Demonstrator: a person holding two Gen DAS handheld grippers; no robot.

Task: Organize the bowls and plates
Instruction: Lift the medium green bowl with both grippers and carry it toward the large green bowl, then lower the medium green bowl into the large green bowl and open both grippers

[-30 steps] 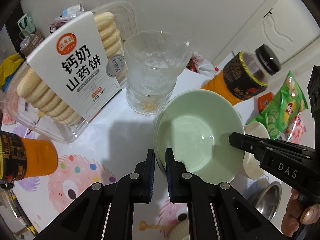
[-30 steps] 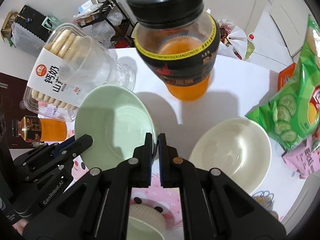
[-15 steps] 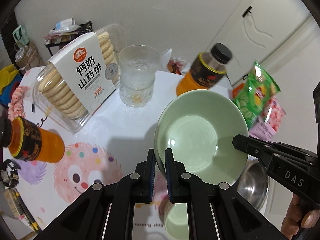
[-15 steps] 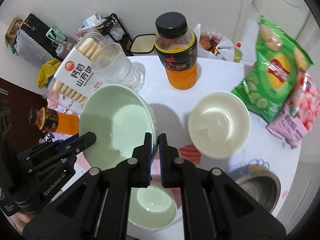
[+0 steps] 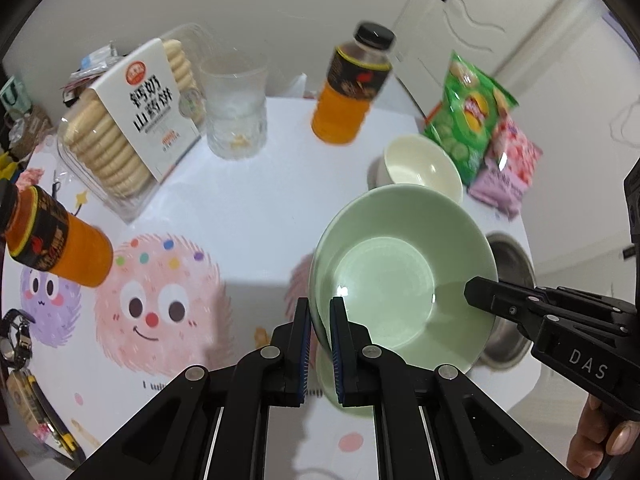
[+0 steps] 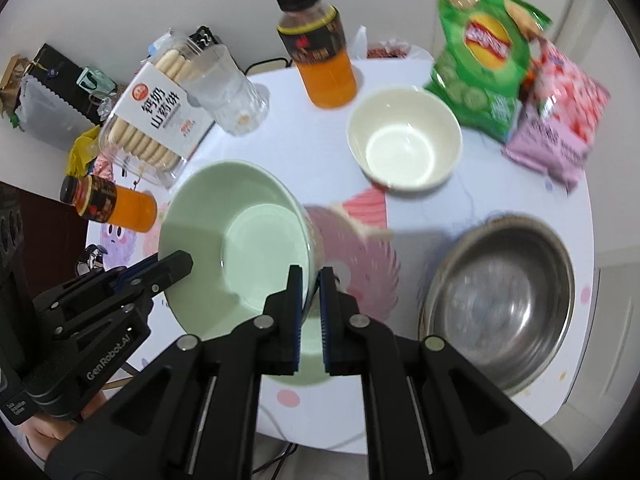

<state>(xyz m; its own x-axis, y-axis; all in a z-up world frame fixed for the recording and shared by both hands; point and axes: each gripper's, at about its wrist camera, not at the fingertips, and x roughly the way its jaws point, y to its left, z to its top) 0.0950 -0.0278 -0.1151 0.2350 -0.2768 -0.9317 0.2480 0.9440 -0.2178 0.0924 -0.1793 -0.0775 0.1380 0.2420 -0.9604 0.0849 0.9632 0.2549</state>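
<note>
Your left gripper and right gripper each pinch opposite rims of the green bowl, which hangs between them above the table. Beyond the jaws sit the cream bowl and, to the right, the steel bowl.

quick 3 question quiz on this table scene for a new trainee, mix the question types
1. True or false: both grippers are shut on the rim of the green bowl.
2. Which item stands closest to the cream bowl? A) biscuit box B) green chip bag C) lying juice bottle
3. Fill in: the bowl at the table edge, right of the right gripper, is made of ____.

Key
1. True: the left gripper and the right one each pinch opposite sides of its rim.
2. B
3. Metal: the steel bowl.
</note>
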